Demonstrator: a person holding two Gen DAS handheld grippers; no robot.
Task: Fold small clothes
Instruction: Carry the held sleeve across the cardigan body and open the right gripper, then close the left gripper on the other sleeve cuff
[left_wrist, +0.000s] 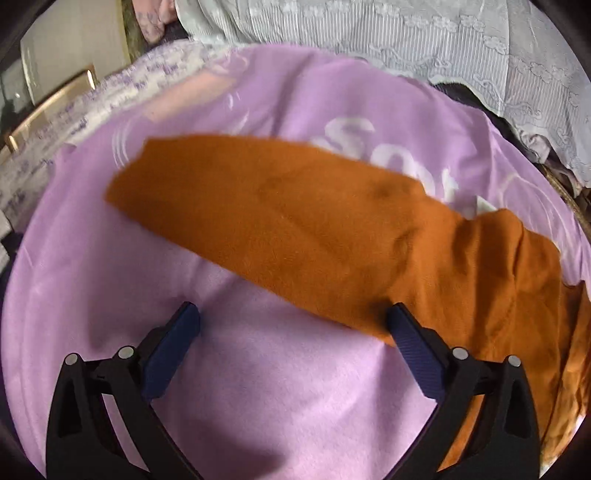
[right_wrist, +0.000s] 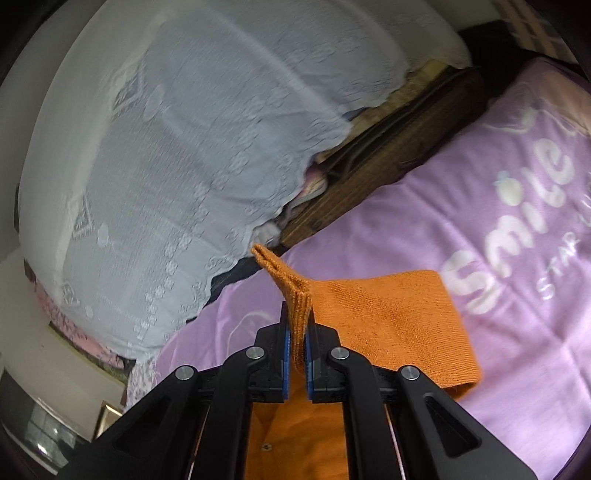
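Right wrist view shows the right gripper (right_wrist: 298, 332) clenched on a doubled fold of the orange garment (right_wrist: 391, 321), a ribbed knit edge sticking up out of its blue pads (right_wrist: 284, 354). Beyond the pinch, a flat sleeve-shaped length of the same cloth lies on the lilac blanket (right_wrist: 424, 192), just beside the white "Smile" lettering (right_wrist: 517, 229). Behind the blanket, a dark wooden board (right_wrist: 388, 162) runs along its edge, with a pale lace curtain (right_wrist: 177, 147) draped past it.

Left wrist view has the left gripper (left_wrist: 293, 314) spread wide and holding nothing, one pad against the garment's edge, over the soft, fleecy blanket where the cloth stretches in a long, smooth band.
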